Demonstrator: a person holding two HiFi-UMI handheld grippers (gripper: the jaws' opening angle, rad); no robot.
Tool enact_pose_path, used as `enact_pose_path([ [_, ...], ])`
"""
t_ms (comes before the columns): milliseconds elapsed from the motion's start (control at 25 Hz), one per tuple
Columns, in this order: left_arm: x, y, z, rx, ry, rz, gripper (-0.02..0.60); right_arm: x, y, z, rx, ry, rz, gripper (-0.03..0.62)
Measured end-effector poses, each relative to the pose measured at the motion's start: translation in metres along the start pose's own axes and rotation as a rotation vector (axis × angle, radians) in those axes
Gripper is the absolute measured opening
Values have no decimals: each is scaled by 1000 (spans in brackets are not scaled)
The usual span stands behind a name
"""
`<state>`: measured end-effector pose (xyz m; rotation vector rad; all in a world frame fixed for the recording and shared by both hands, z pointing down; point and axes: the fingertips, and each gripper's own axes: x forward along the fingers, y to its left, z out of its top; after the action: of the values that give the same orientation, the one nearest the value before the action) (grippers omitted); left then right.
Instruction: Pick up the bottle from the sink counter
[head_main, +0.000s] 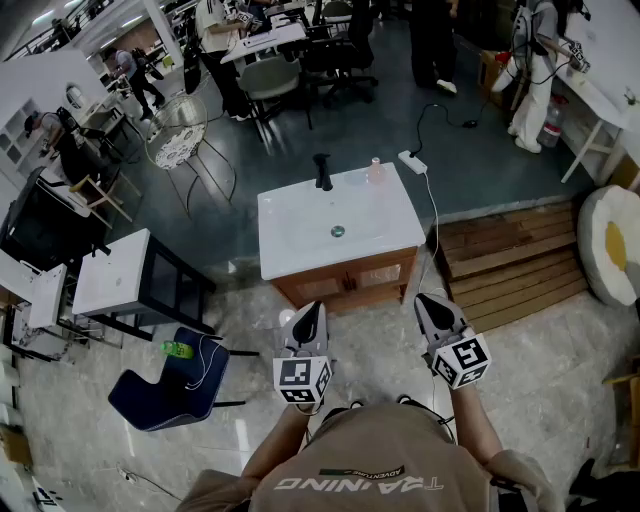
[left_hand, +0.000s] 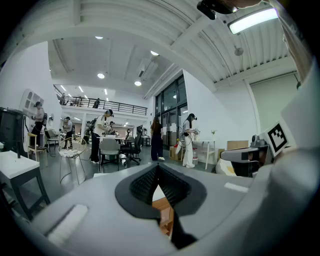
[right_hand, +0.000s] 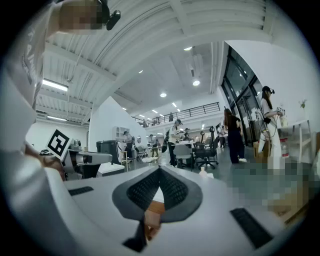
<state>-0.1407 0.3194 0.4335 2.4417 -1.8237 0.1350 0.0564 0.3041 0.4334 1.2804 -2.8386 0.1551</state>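
A small clear bottle (head_main: 376, 172) with a pale cap stands at the far right corner of the white sink counter (head_main: 375, 225), right of the black faucet (head_main: 322, 172). It also shows as a tiny shape (right_hand: 203, 172) just past the jaws in the right gripper view. My left gripper (head_main: 308, 318) and my right gripper (head_main: 432, 305) hover side by side in front of the wooden cabinet, well short of the counter. Both are shut with nothing in them: the left gripper (left_hand: 157, 167) shows its jaws meeting at the tip, and so does the right gripper (right_hand: 160, 170).
A white power strip (head_main: 412, 161) lies behind the counter, its cable trailing right. Wooden steps (head_main: 510, 255) flank the cabinet's right side. To the left stand a white side table (head_main: 112, 272) and a blue chair (head_main: 170, 385) beside a green bottle (head_main: 177, 350). People and office chairs fill the background.
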Motion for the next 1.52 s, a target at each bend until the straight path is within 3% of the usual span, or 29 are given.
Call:
enact_pose_path([
  [360,4,19,-17,-21,7,-39,8,8,11,-9,-46,22,-34,8],
  [640,22,-7,-5,-12,-2,-59,8,8,9,-11,-68,24,29,8],
  [800,43,-35,-2,-46,5,-89,8,1,-16,-22,-84,90,65,8],
  [960,65,-45,-3,-88,-1,-57,8,0,-53,-37,-56,99,87,8],
  [1160,81,-51,-26,-56,48,32,8,3,-94,-69,-14,132,115,8],
  [1360,119,-58,-16,-3,65,16,8,16,-117,-73,46,138,151,8],
  [1520,149,-55,-22,-38,64,4,8,45,-139,-78,31,163,159,8],
])
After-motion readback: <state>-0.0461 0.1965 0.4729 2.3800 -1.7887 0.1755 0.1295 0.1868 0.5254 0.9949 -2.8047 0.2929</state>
